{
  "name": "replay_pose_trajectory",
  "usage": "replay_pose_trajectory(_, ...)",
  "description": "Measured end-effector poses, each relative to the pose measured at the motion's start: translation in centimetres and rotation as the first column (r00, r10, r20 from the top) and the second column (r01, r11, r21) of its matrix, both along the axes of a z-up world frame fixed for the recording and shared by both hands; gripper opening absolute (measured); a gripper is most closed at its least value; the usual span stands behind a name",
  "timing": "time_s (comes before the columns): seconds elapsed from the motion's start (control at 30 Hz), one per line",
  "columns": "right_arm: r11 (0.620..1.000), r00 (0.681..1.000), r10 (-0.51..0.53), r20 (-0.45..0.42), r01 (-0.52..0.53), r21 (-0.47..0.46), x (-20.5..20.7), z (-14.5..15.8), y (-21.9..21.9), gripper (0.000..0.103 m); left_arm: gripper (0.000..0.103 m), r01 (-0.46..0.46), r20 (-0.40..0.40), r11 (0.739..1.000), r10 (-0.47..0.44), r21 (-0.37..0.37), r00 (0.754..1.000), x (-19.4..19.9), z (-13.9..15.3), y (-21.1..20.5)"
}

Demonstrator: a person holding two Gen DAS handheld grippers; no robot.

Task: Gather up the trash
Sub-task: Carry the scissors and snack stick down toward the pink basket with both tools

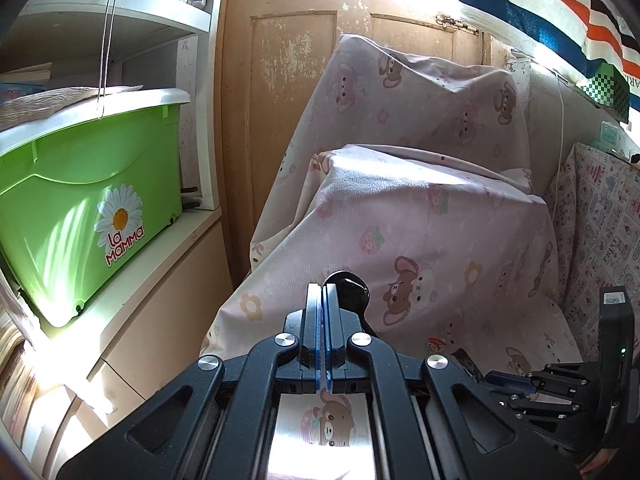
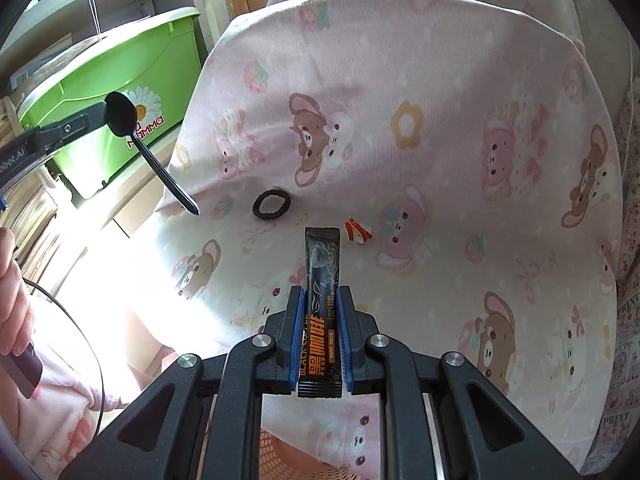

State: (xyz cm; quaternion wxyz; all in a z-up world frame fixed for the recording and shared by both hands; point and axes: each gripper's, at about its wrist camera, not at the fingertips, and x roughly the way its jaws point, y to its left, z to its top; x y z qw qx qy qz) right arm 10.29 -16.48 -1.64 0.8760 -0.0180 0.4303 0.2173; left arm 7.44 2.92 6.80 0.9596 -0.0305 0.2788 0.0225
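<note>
While the left tongs [image 1: 322, 300] pinch a black spoon [image 1: 347, 285] over the pink sheet [image 1: 420, 216], the right view shows the right tongs [image 2: 320, 300] clamping a coffee sachet [image 2: 322, 280], beyond it a hair tie [image 2: 272, 203] and wrapper [image 2: 357, 232].

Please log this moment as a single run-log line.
left claw: shut on black spoon | right claw: shut on coffee sachet | left on sheet: hair tie, torn wrapper

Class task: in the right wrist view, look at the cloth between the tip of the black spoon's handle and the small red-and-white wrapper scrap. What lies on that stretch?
A dark hair-tie ring lies flat on the pink cloth, between the black spoon and the red-and-white wrapper scrap. Only the right wrist view shows it.
</note>
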Motion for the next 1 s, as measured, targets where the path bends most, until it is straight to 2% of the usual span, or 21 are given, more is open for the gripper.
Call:
replay_pose_trajectory(0.13,0.999,1.0,-0.011,0.004,0.011,0.031,-1.9,0.7,-0.5,0.017,0.0,0.009,-0.004,1.0,-0.009,0.015,1.0,-0.7,-0.1,-0.4)
replay_pose_trajectory(0.43,0.996,1.0,-0.025,0.001,0.024,0.091,-5.9,1.5,-1.1,0.017,0.0,0.029,-0.058,0.999,-0.03,-0.016,0.998,-3.6,-1.5,-0.4)
replay_pose_trajectory(0.6,0.995,0.999,-0.035,-0.004,0.035,0.094,-7.5,1.1,-0.7,0.017,0.0,0.041,-0.087,0.998,-0.045,-0.047,0.995,-5.5,-2.3,-0.2)
replay_pose_trajectory(0.73,0.994,0.999,-0.033,-0.02,0.035,0.108,-8.7,0.8,-0.5,0.017,0.001,0.087,-0.067,0.994,-0.091,-0.059,0.994,-7.5,-2.2,-0.6)
replay_pose_trajectory(1.0,0.995,0.998,-0.009,-0.06,0.015,0.103,-10.4,-0.6,0.3,0.018,0.001,0.116,-0.158,0.992,-0.122,-0.053,0.98,-9.0,-4.2,-2.5)
